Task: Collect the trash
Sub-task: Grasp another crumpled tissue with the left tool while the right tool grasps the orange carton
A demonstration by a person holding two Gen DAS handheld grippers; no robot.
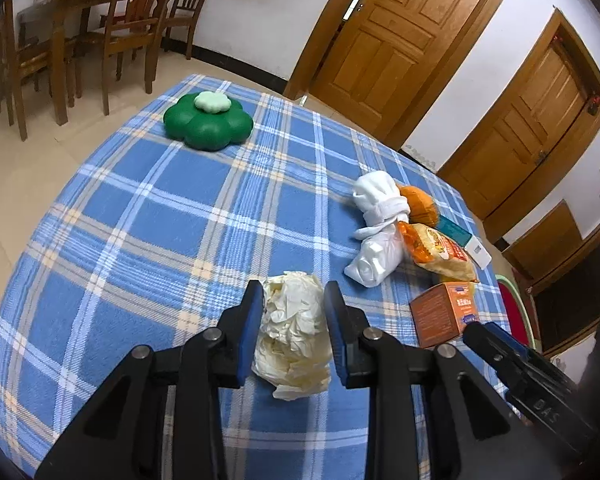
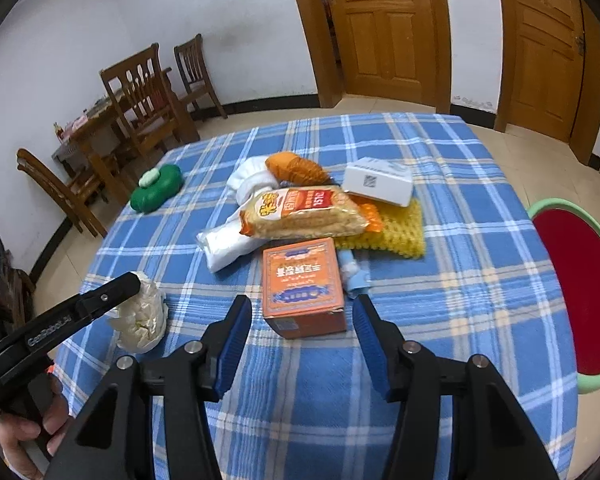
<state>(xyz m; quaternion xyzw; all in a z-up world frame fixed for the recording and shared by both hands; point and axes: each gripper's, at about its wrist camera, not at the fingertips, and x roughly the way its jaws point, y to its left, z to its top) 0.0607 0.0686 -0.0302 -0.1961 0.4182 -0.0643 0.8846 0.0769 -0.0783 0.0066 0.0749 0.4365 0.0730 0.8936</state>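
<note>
A crumpled white paper wad (image 1: 294,332) lies on the blue plaid tablecloth (image 1: 160,240), between the two fingers of my left gripper (image 1: 294,296). The blue pads touch its sides, so the gripper is shut on it. The wad (image 2: 142,314) also shows in the right wrist view with the left gripper over it. My right gripper (image 2: 300,308) is open, its fingers on either side of the near end of an orange carton (image 2: 302,284), not touching it.
Behind the carton lie a snack bag (image 2: 304,212), a white cloth bundle (image 1: 376,220), an orange knit item (image 2: 296,168), a white box (image 2: 378,182), a yellow knit mat (image 2: 396,232) and a green flower-shaped container (image 1: 208,122). A red stool (image 2: 576,288) stands right.
</note>
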